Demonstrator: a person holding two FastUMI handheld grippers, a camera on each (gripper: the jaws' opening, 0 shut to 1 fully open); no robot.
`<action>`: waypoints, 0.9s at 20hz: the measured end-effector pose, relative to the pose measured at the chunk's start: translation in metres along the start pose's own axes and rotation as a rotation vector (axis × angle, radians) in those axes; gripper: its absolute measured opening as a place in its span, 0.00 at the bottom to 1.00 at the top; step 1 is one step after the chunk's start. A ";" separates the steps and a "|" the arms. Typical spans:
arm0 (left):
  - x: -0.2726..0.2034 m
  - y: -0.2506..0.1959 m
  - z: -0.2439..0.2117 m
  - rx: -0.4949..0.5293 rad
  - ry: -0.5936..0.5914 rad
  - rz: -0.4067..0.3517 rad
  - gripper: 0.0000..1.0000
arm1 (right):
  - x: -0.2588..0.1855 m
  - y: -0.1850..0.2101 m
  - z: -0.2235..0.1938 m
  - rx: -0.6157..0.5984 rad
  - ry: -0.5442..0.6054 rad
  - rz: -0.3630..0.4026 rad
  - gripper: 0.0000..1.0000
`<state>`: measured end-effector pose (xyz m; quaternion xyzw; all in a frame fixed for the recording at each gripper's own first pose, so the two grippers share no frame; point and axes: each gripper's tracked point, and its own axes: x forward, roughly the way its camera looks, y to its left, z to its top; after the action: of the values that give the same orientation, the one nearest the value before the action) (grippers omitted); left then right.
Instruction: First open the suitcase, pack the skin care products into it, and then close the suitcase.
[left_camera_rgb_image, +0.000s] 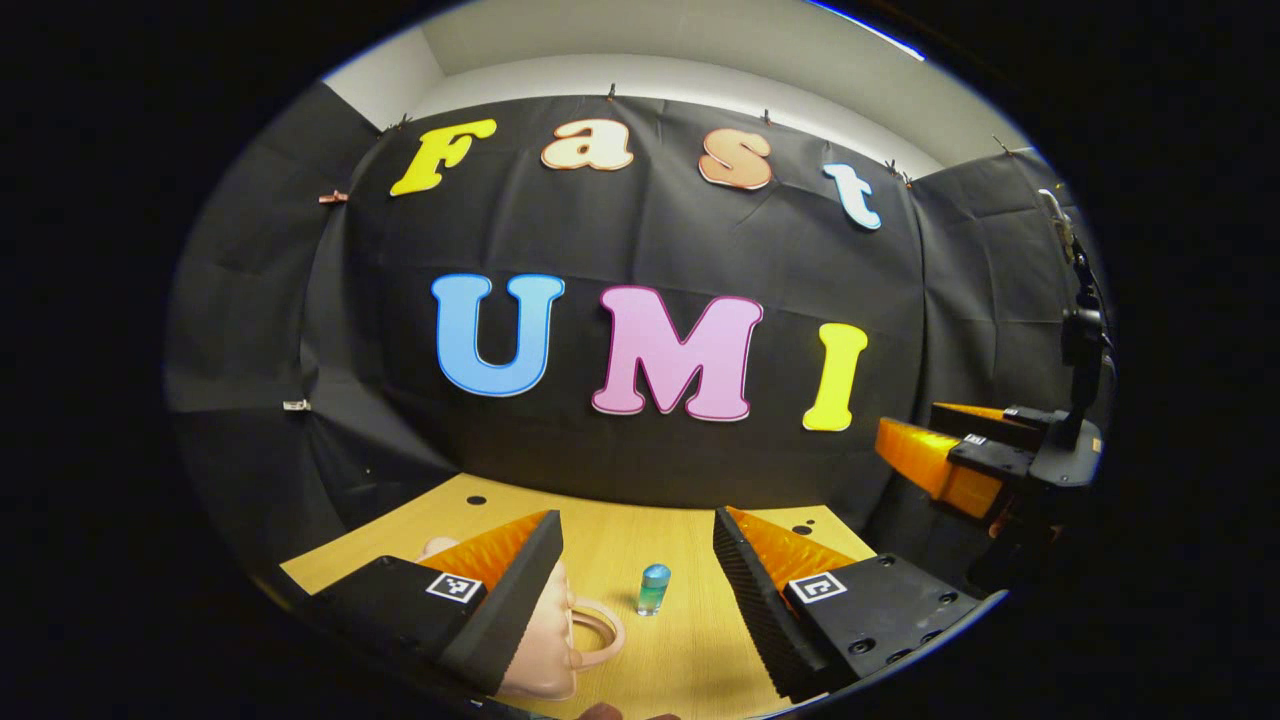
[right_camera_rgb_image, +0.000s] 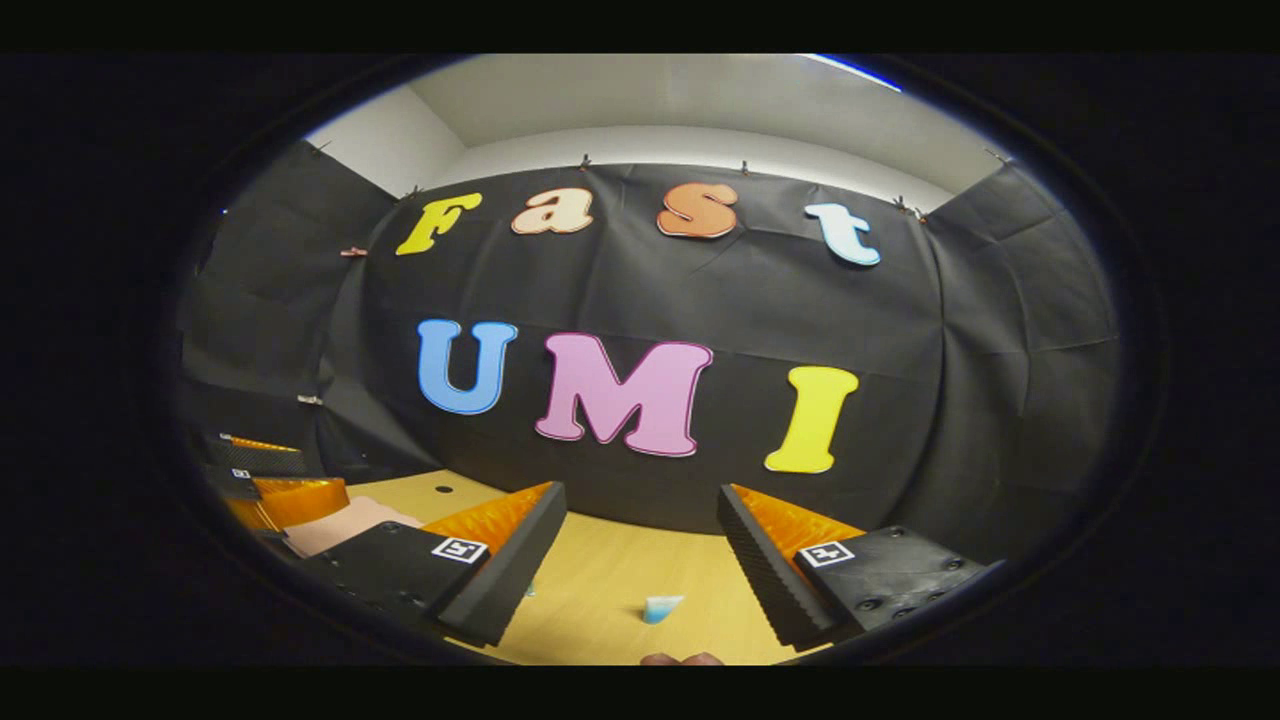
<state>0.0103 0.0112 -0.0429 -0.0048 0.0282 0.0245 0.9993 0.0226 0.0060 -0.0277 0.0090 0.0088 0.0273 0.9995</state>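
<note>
A small pink suitcase (left_camera_rgb_image: 548, 640) with a loop handle (left_camera_rgb_image: 603, 632) lies flat on the wooden table (left_camera_rgb_image: 650, 535), partly hidden behind a finger of my left gripper (left_camera_rgb_image: 636, 520). That gripper is open and holds nothing. A small clear bottle with a blue cap (left_camera_rgb_image: 653, 588) stands upright just right of the handle, in line with the gap between the fingers. In the right gripper view, my right gripper (right_camera_rgb_image: 640, 495) is open and empty above the table (right_camera_rgb_image: 610, 570). A pale blue item (right_camera_rgb_image: 662, 607) sits low between its fingers, and the pink suitcase (right_camera_rgb_image: 340, 525) lies at the left.
The right gripper (left_camera_rgb_image: 955, 455) hovers at the right of the left gripper view, beyond the table's corner. The left gripper (right_camera_rgb_image: 275, 490) shows at the left edge of the right gripper view, by the suitcase. Black cloth walls close in behind the table. A fingertip (right_camera_rgb_image: 680, 658) peeks in at the bottom.
</note>
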 end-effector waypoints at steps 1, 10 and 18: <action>0.002 -0.002 -0.010 0.006 0.019 -0.012 0.95 | -0.003 -0.003 -0.004 -0.009 0.009 -0.010 0.96; 0.043 0.000 -0.120 -0.113 0.336 -0.107 0.96 | -0.024 -0.034 -0.020 -0.028 0.046 -0.152 0.97; 0.093 0.006 -0.217 -0.080 0.647 -0.024 0.96 | -0.025 -0.066 -0.058 0.000 0.102 -0.123 0.96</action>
<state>0.0904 0.0189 -0.2643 -0.0518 0.3434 0.0109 0.9377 0.0002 -0.0599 -0.0862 0.0071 0.0603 -0.0339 0.9976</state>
